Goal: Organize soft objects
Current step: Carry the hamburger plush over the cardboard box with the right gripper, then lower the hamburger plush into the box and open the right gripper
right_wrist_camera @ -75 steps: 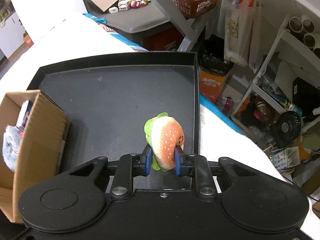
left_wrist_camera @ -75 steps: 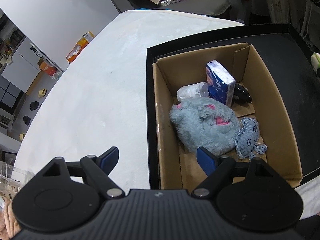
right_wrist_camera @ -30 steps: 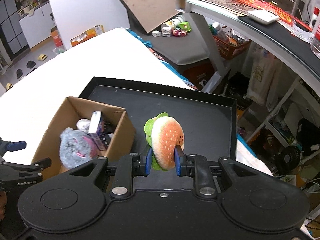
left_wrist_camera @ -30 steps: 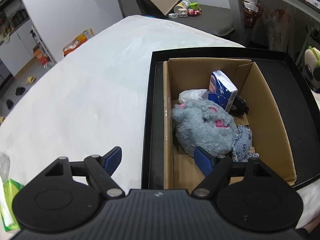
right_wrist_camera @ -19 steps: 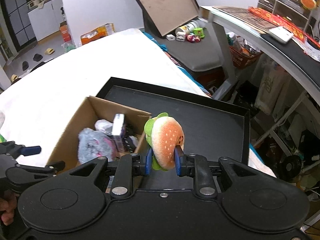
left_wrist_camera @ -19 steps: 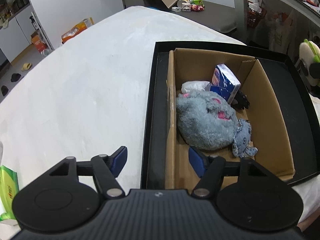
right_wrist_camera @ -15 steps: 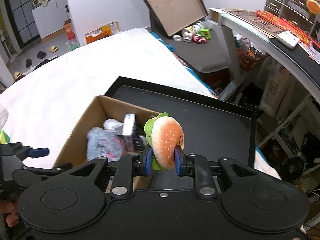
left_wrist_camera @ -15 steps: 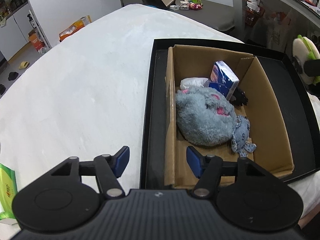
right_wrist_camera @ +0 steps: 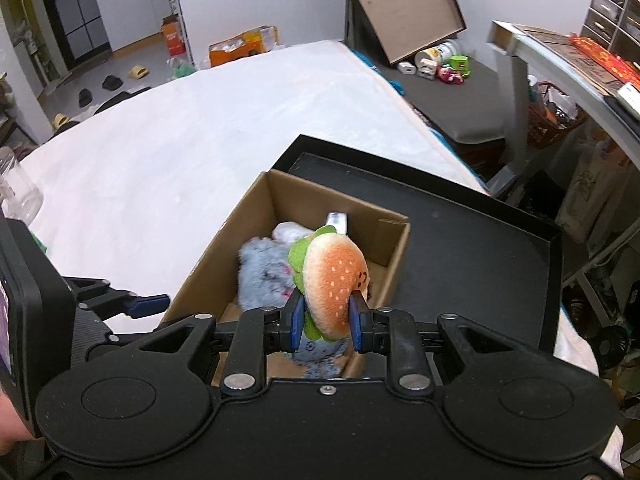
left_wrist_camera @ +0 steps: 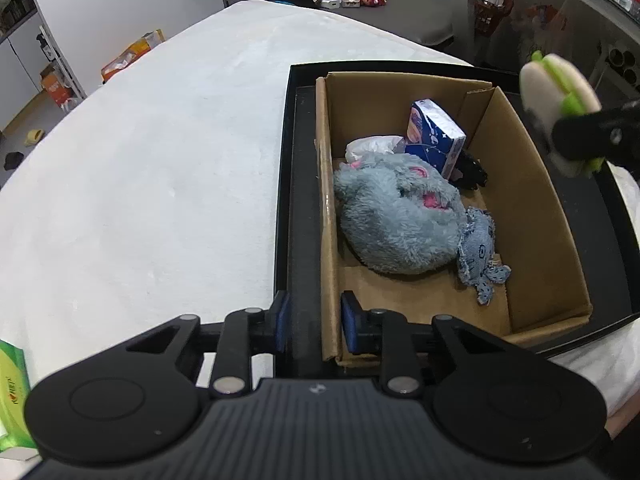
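My right gripper (right_wrist_camera: 325,319) is shut on a plush hamburger (right_wrist_camera: 334,282) and holds it above the near right part of the cardboard box (right_wrist_camera: 256,208). The hamburger also shows at the right of the left wrist view (left_wrist_camera: 560,92). The box (left_wrist_camera: 532,200) holds a grey plush animal (left_wrist_camera: 396,228), a small blue knitted toy (left_wrist_camera: 478,248), a blue tissue pack (left_wrist_camera: 436,140) and a white crumpled thing (left_wrist_camera: 372,146). My left gripper (left_wrist_camera: 314,326) has closed its jaws around the box's near left wall (left_wrist_camera: 329,280) and the edge of the black tray (left_wrist_camera: 298,200).
The box sits in a black tray (right_wrist_camera: 480,248) on a white mattress (left_wrist_camera: 160,160). A green packet (left_wrist_camera: 12,400) lies at the near left. A clear jar (right_wrist_camera: 16,188) stands on the mattress at the left. Shelves and clutter stand to the right.
My right gripper carried the hamburger left from over the tray to above the box. My left gripper moved right and narrowed its jaws around the box's left wall.
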Available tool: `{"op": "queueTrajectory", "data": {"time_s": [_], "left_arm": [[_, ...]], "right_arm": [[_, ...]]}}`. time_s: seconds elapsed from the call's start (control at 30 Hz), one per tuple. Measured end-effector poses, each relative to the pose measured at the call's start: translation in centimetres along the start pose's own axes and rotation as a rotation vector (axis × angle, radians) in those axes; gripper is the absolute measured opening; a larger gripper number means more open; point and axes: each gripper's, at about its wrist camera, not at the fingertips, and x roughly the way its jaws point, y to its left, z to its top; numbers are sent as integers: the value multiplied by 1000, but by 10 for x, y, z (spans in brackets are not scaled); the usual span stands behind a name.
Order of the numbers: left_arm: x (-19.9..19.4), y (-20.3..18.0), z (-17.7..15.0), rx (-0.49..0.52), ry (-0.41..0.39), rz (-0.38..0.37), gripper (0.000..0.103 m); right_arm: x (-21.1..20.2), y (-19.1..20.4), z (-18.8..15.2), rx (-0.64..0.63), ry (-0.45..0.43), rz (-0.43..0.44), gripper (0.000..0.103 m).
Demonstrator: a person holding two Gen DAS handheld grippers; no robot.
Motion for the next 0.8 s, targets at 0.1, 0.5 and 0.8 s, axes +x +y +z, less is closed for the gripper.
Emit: {"op": "queueTrajectory", "data": {"time_s": [0.1,0.5,0.8], "left_arm": [[0,2,0,-5,-1,-25,20],[2,5,-2,-5,-3,-58,16],[2,3,-3,12,-14,-40,16]], "right_arm": [[3,6,-1,-3,12,7,23],[21,21,-4,48,93,106,30],[19,10,-8,106,91,116,46]]}}
